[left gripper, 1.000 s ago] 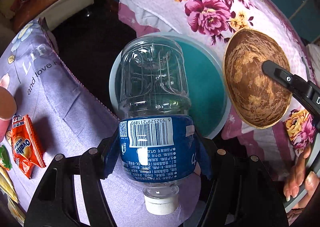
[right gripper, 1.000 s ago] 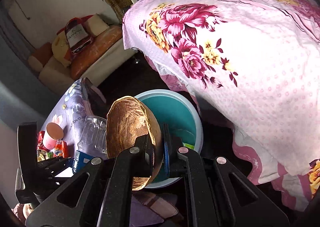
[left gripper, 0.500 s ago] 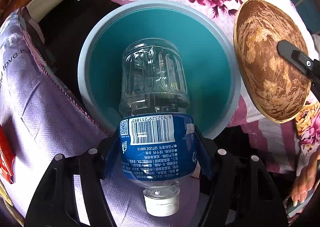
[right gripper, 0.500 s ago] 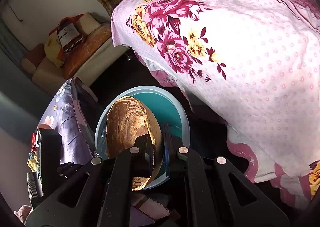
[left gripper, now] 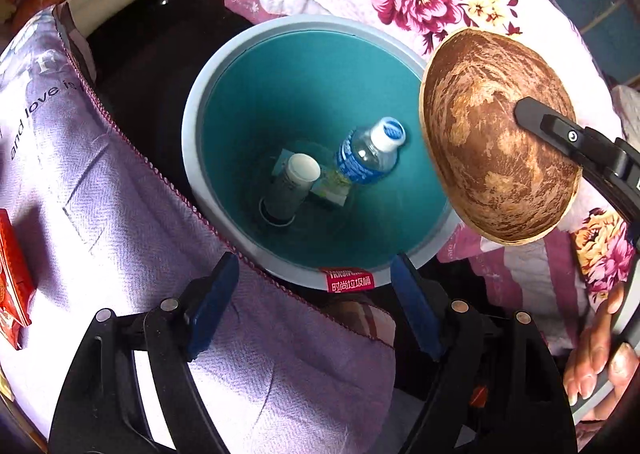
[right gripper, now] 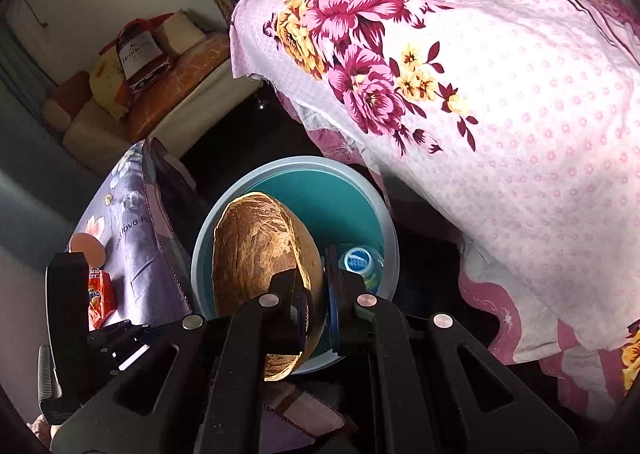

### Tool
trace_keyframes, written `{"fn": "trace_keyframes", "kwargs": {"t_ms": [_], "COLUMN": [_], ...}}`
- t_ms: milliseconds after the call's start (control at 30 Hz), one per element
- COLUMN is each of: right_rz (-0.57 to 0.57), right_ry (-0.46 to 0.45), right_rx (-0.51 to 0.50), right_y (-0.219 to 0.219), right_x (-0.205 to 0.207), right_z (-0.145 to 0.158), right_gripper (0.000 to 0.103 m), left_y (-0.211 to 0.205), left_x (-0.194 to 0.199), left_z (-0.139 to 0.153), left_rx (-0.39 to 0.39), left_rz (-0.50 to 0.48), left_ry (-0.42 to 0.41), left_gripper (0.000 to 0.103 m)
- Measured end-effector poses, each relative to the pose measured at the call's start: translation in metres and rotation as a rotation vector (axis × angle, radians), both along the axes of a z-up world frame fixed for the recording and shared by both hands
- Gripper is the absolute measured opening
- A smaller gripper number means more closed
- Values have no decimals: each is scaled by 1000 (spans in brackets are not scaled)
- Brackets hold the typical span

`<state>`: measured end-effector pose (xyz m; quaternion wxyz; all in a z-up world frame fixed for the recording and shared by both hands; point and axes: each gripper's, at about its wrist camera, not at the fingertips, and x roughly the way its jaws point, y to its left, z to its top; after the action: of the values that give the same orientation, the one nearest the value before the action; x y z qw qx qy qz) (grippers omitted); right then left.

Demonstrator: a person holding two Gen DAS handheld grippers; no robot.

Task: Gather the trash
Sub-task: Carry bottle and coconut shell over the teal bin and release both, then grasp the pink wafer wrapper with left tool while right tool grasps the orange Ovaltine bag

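Here the left gripper (left gripper: 314, 306) hung with its jaws spread wide and nothing between them, just above the near rim of the trash bin (left gripper: 224, 66). The right gripper (right gripper: 316, 294) had its jaws pinched narrow on the edge of a brown coconut shell (right gripper: 260, 250), which it held tilted over the bin's right side; in the right wrist view the shell hid much of the bin's inside. The water bottle (left gripper: 368, 158) lay down in the bin with its white cap up, leaning beside a grey cup (left gripper: 290, 190) and a pale green carton (left gripper: 330, 190) at the bottom, the carton partly covered by both and hard to read. A red sticker (left gripper: 349, 281) with white characters sat on the bin's near rim. Part of a hand (left gripper: 596, 350) showed at the right edge of the left view, cut off by the frame. To the left a lilac cloth (left gripper: 100, 182) with printed words covered the table, and a red snack packet (left gripper: 12, 278) lay on it, half out of frame. Behind and right of the bin hung a pink floral sheet (right gripper: 500, 114). Between them the floor (left gripper: 148, 66) was dark. Farther back, a bottle-printed bag (right gripper: 138, 54) rested on a cushioned bench (right gripper: 172, 94) against a pale wall.
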<state>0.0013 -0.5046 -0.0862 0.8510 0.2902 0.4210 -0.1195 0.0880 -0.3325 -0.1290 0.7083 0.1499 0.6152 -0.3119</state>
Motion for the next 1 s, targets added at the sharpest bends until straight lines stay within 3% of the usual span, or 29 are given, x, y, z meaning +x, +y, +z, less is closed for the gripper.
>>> {"fn": "trace_keyframes", "kwargs": {"t_ms": [200,333,400,567,933,1000], "right_rz": [13,22,26,36,60,76], "right_ry": [34,59,67,89,66,63], "right_rx": [-9,-7,-8,-9,-28,-10], "right_y": [8,13,17,25,53,61], "right_x": [6,8,9,8,5,6], "right_z": [-4,-7,-7,-6,20,23], "right_gripper": [9,15,18,21,72,77], "left_y": [24,34,39,50,111,125], "left_x": [-2,-6,-9,-12,-18,-20], "left_z": [19,32,37,50,69,71], "left_rx": [-68,-106,-109,-141,-187,-189], "left_rz": [41,55,64,74,163,179], "left_ry": [-2,-6,-21,-48,-81,-84], "left_gripper": [79,80,88,89,90,90]}}
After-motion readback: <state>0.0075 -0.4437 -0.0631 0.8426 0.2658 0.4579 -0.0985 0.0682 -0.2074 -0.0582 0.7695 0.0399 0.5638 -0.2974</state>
